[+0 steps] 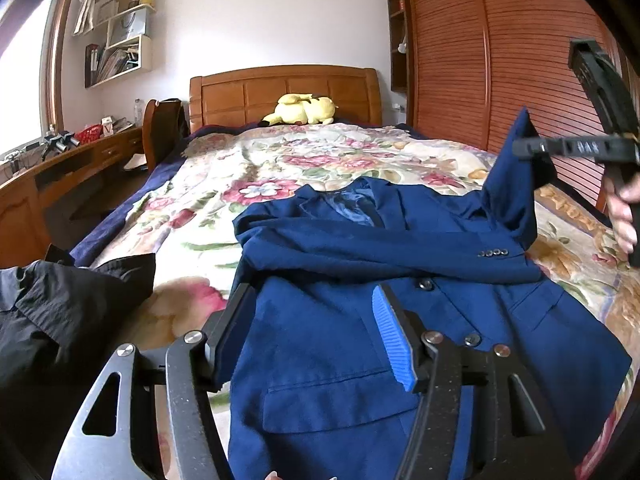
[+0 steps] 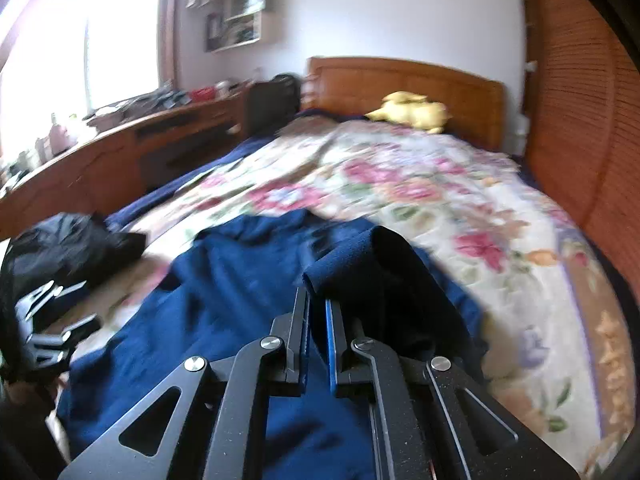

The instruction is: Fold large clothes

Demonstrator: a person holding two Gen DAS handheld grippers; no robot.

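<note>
Right gripper (image 2: 318,316), fingers nearly together, pinches the sleeve (image 1: 516,184) of a navy blazer (image 1: 360,340) above the bed (image 1: 320,160). Left gripper (image 1: 316,328) hovers spread wide over the blazer's front.

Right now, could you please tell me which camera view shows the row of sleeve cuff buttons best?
The left wrist view: the sleeve cuff buttons appear sharp on the sleeve folded across the blue blazer. The right wrist view is motion-blurred and shows only the blazer's blue fabric; no buttons can be made out there.

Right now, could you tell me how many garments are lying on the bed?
2: a blue jacket spread mid-bed, its sleeve pinched by the right tongs, and a black garment at the left edge. Others may be hidden.
</note>
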